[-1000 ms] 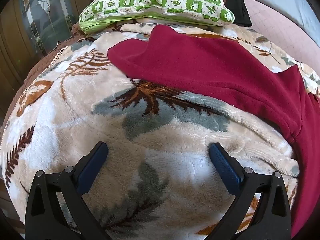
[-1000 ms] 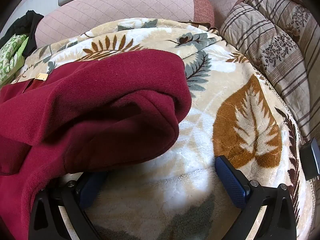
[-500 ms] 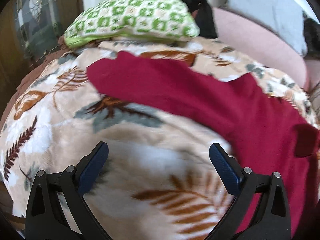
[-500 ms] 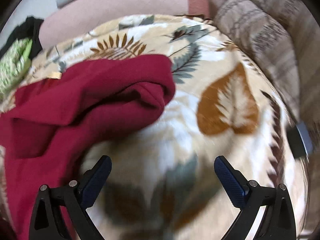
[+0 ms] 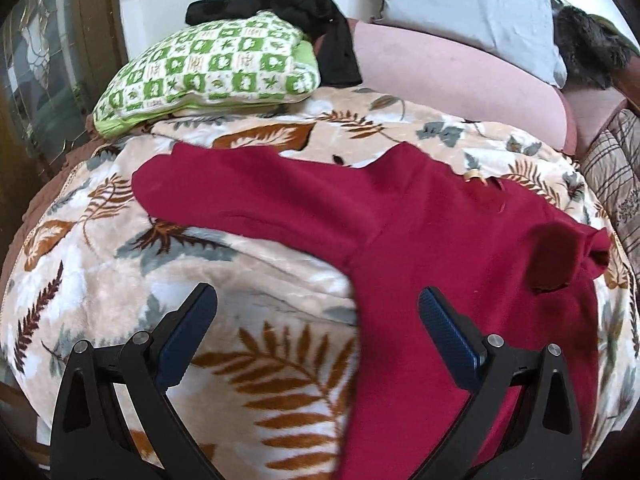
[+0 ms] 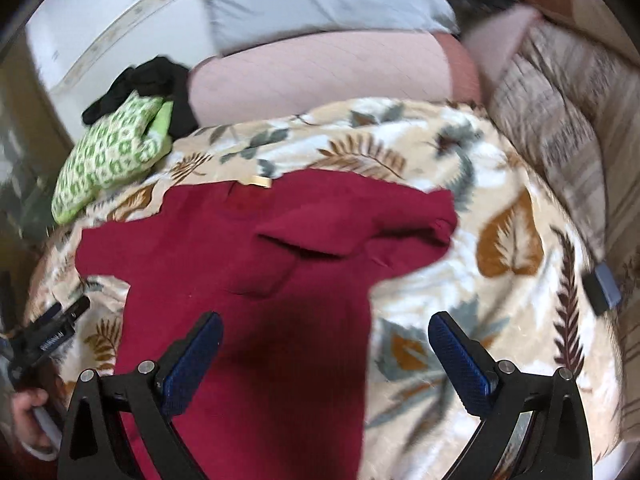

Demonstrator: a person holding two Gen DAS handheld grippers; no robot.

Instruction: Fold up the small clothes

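On the leaf-print blanket, the red garment's right sleeve lies bunched, its cuff hidden.

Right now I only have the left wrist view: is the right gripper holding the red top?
Observer: No, the right gripper is open and empty, above the red top.
Operator: Anything near the right edge of the blanket?
Observer: A small dark blue-grey object lies there; I cannot tell what it is.
Operator: Is the left gripper visible?
Observer: Yes, at the blanket's left edge, beside the top, with a hand below it.
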